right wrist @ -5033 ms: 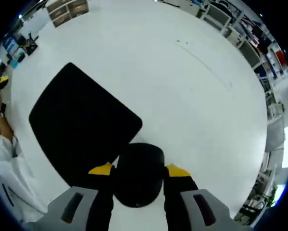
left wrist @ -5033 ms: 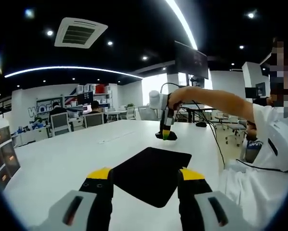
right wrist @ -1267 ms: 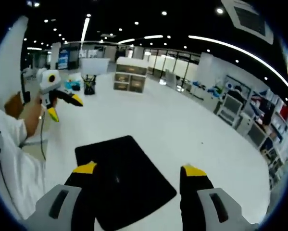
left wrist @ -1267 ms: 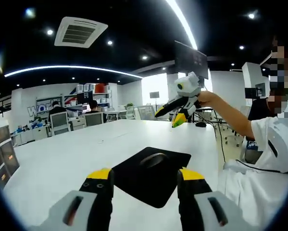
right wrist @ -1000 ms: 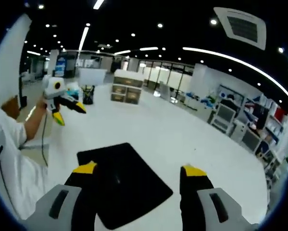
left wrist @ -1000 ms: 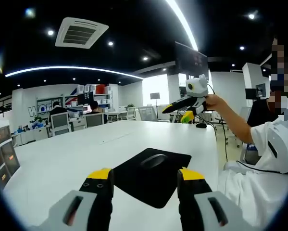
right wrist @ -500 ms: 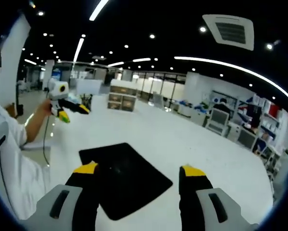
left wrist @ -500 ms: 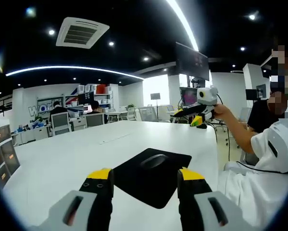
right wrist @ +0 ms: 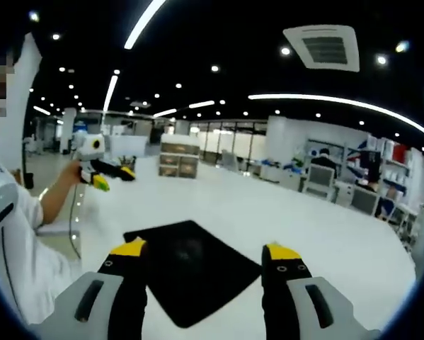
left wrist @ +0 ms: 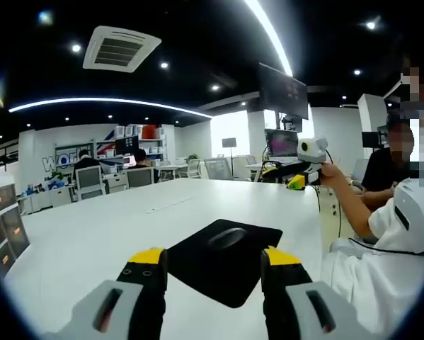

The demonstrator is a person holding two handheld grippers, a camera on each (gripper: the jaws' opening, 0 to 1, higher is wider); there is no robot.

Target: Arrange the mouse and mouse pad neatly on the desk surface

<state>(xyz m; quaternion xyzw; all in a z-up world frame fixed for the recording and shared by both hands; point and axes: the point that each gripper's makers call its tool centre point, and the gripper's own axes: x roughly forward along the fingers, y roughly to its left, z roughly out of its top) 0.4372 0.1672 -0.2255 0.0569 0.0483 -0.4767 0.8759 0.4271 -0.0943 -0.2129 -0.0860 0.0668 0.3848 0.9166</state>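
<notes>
Open-plan office, dark ceiling with strip lights and a ceiling vent; desks, chairs and seated people noted along the far wall. A wide white desk carries the work. A black rectangular mouse pad is laid flat on the desk, turned at an angle to the desk's edges, near the edge where the person in white is seated. A black mouse is set on the pad, toward the pad's far corner in the left gripper view; low, rounded, matte, hard to separate from the pad. In the right gripper view the mouse is seen only as a faint dark hump on the pad. The left gripper is held above the desk, yellow-tipped jaws spread wide, nothing between them. The right gripper is likewise parted and empty, raised clear of the pad. Each gripper is also seen in the other's view, held up in a hand beside the desk.
</notes>
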